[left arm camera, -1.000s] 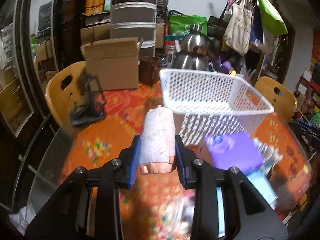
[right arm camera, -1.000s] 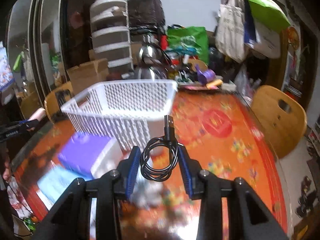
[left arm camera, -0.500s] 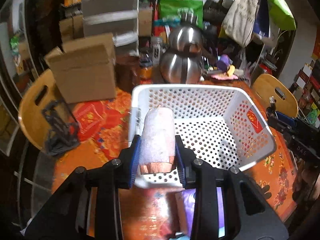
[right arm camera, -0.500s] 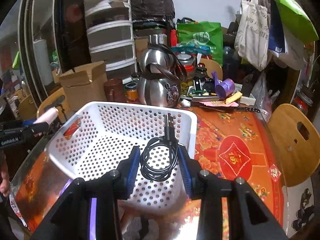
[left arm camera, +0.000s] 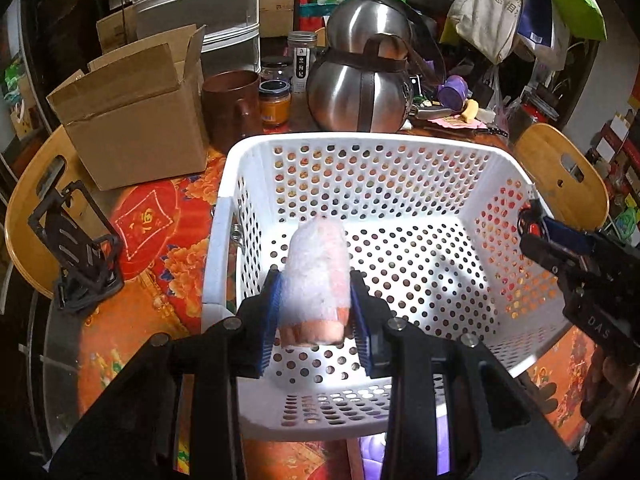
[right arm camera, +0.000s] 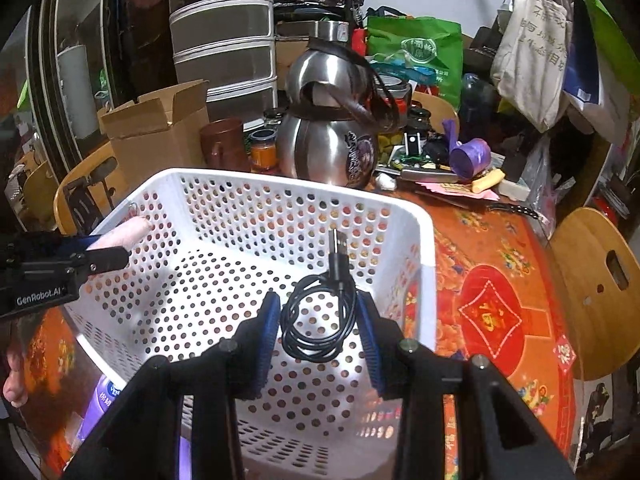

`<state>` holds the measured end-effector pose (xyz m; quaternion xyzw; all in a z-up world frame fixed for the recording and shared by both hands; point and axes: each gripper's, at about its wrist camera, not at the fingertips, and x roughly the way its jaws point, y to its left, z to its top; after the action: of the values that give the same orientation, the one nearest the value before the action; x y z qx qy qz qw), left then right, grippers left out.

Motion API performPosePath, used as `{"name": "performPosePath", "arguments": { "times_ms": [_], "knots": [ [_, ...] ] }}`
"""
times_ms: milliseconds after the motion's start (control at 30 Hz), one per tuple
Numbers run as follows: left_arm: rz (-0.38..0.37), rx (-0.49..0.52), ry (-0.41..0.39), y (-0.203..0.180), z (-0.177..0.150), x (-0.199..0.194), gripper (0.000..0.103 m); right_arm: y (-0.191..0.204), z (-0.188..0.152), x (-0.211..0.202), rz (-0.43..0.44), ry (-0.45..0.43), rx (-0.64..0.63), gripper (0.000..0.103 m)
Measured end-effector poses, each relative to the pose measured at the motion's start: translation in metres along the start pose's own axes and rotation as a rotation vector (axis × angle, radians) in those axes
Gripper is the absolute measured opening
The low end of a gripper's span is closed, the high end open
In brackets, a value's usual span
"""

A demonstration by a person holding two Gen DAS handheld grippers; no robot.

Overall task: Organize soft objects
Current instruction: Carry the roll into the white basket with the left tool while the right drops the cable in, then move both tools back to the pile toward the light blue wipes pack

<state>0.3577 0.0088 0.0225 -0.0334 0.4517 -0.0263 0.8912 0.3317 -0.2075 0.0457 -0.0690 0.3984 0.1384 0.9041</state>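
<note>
Left gripper clamps a rolled pink-white towel between its blue pads, roll pointing forward along the fingers, held over the inside of the white perforated basket, near the basket's left wall, above the floor and not touching it. In the right wrist view the same towel pokes out at the left edge, just over the basket rim, with the left gripper body below it. Right gripper is closed on a coiled black USB cable, pads pressing the loop from both sides, plug end sticking upward and forward; the coil hangs over the basket interior toward its right wall, clear of the floor. Right gripper also shows in the left wrist view at the basket's right rim. Basket is empty inside, sits on a table with an orange-red patterned cloth. Behind the basket: steel gourd-shaped flask, brown mug, jars, open cardboard box to the left. Wooden chair at right, another chair with a black stand on it at left. Purple pack lies on the table just outside the basket's near wall, partly hidden. A person's fingers show at the lower left edge of the right wrist view.
</note>
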Motion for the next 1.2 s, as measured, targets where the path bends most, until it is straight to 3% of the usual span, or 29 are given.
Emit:
{"name": "performPosePath", "arguments": {
  "times_ms": [67, 100, 133, 200, 267, 667, 900, 1200],
  "knots": [
    [0.015, 0.007, -0.031, 0.001, 0.000, -0.006, 0.042, 0.000, -0.001, 0.001, 0.024, -0.003, 0.014, 0.038],
    [0.015, 0.004, -0.039, 0.002, -0.001, -0.009, 0.065, -0.001, -0.001, 0.000, 0.039, -0.008, 0.027, 0.044],
    [0.006, 0.003, -0.060, 0.003, -0.002, -0.015, 0.086, -0.002, -0.002, -0.001, 0.046, -0.007, 0.034, 0.057],
    [0.023, 0.016, -0.112, 0.002, -0.004, -0.026, 0.097, 0.000, -0.002, -0.004, 0.039, -0.013, 0.032, 0.073],
    [0.047, 0.038, -0.134, -0.001, -0.005, -0.034, 0.098, 0.005, -0.003, -0.013, -0.001, -0.053, 0.003, 0.081],
    [0.065, 0.035, -0.146, 0.001, -0.025, -0.060, 0.098, 0.007, -0.011, -0.030, -0.007, -0.068, 0.010, 0.082],
    [0.029, 0.017, -0.171, 0.014, -0.083, -0.116, 0.098, 0.003, -0.049, -0.084, 0.012, -0.115, 0.054, 0.082],
    [-0.011, -0.005, -0.154, 0.028, -0.162, -0.143, 0.098, 0.018, -0.131, -0.131, 0.015, -0.126, 0.036, 0.082]
  ]
}}
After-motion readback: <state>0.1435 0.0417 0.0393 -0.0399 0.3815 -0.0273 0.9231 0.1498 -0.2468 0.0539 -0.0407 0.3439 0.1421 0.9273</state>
